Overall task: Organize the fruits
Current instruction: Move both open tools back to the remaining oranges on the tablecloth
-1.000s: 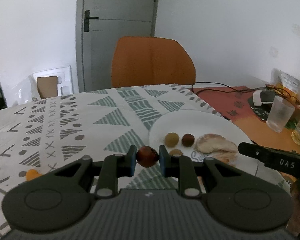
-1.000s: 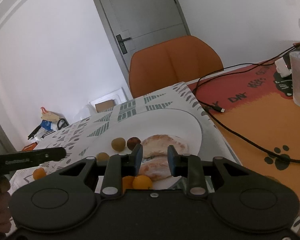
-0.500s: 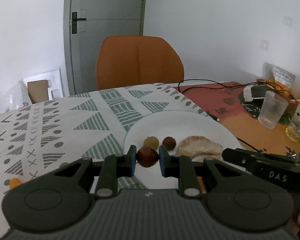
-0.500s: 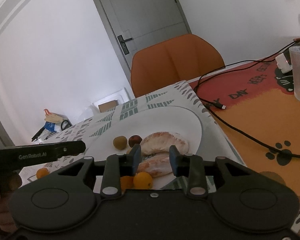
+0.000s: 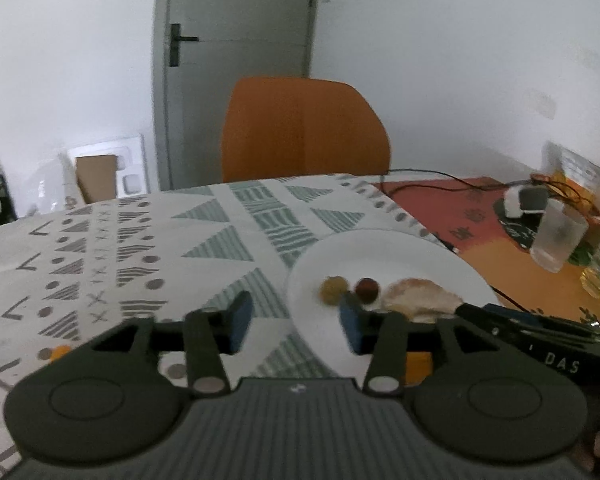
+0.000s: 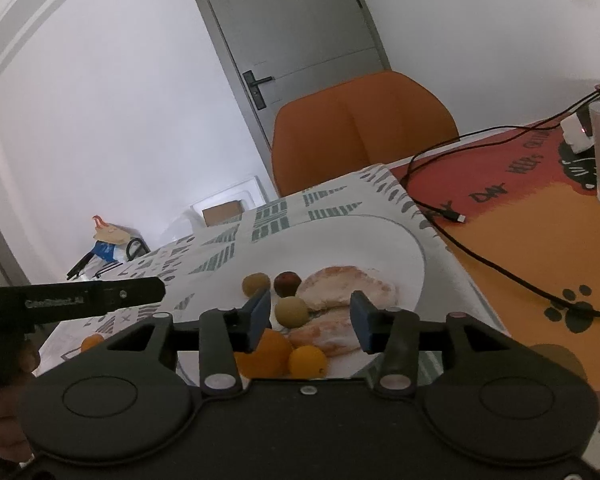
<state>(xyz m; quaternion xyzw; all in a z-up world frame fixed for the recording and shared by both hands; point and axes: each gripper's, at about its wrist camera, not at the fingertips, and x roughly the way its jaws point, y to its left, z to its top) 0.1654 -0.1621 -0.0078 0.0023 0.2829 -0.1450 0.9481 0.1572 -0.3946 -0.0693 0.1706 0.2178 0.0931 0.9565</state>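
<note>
White round plate [image 6: 384, 240] sits on the bench just ahead of both tongs, on a white cloth with grey-green triangle print [image 5: 148, 248]. On the plate: olive-green round fruit [image 6: 255, 283], dark red-brown round fruit [image 6: 287, 283] touching its right side, two pale peeled citrus segments [image 6: 346, 288] further right.

Right tongs [image 6: 310, 322]: jaws have just been opening, now moderately wide, nothing clamped. A second olive-green fruit [image 6: 291, 311] lies on the plate in the gap; the pads don't touch it. Two small orange round fruits [image 6: 306, 360] sit below the gap at the plate's near edge.

Left tongs [image 5: 294, 322]: jaws just opened, moderately wide, empty; picture blurred. Another small orange fruit [image 5: 60, 351] lies on the cloth well left of them.
</note>
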